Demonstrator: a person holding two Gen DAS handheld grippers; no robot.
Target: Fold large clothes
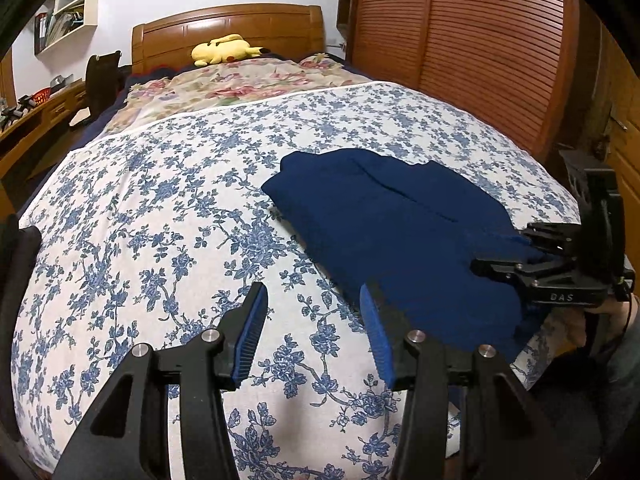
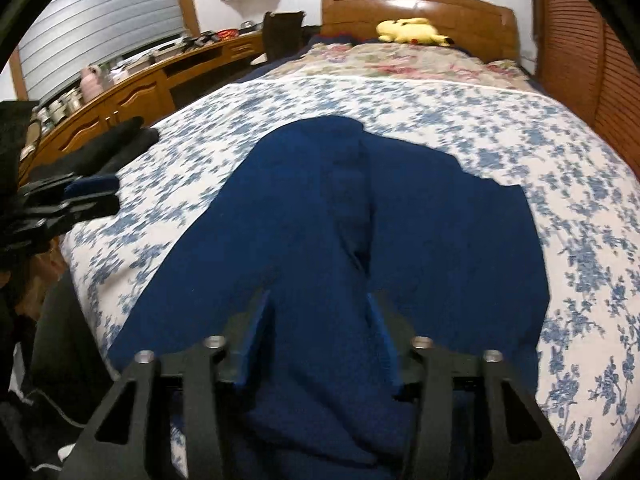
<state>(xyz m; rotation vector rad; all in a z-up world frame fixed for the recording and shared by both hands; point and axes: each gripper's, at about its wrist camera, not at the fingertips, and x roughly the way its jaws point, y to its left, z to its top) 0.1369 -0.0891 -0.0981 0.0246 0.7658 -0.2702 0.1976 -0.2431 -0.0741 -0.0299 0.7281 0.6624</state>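
Sweater [image 2: 320, 220] is bunching between the right gripper's [image 2: 324, 332] wide-spread fingers, ungripped; left gripper [image 1: 312, 332], gaping empty at seven o'clock, risks sloppy folding.

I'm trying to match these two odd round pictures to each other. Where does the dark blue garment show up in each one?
Left wrist view: the dark blue garment lies right of centre on the floral bedspread.
Right wrist view: it fills the centre and bottom, running between the gripper's fingers.
Shared landmark: the yellow plush toy by the headboard.
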